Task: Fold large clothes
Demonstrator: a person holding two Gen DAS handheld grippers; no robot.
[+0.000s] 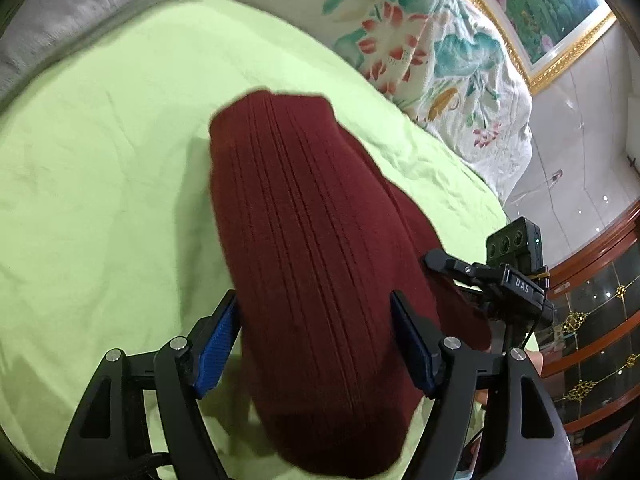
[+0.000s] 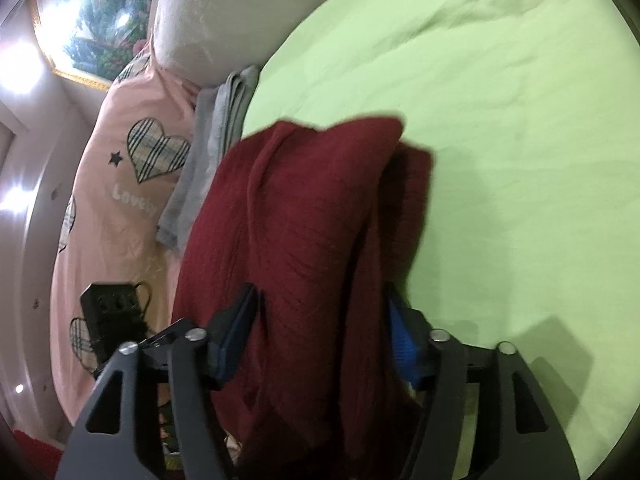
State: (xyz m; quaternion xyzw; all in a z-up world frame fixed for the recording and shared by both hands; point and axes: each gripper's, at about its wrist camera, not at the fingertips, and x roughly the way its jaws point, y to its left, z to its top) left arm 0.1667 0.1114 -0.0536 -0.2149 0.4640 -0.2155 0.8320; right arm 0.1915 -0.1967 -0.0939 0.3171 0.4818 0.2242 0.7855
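A dark red ribbed knit garment point(image 1: 304, 240) hangs folded over above the light green bed sheet point(image 1: 100, 160). My left gripper point(image 1: 316, 312) has its blue pads on both sides of the thick fold and is shut on it. In the right wrist view the same red garment point(image 2: 296, 248) is bunched between the blue pads of my right gripper point(image 2: 320, 312), which is shut on it. The right gripper's body point(image 1: 516, 276) shows at the right of the left wrist view, and the left gripper's body point(image 2: 112, 312) at the lower left of the right wrist view.
A folded grey cloth point(image 1: 80, 4) lies at the sheet's far edge and also shows in the right wrist view point(image 2: 212, 152). A floral quilt point(image 1: 440, 52) and a pink heart-print cover point(image 2: 120, 184) lie beside the sheet. A framed painting point(image 1: 540, 8) and a wooden cabinet point(image 1: 600, 320) stand beyond.
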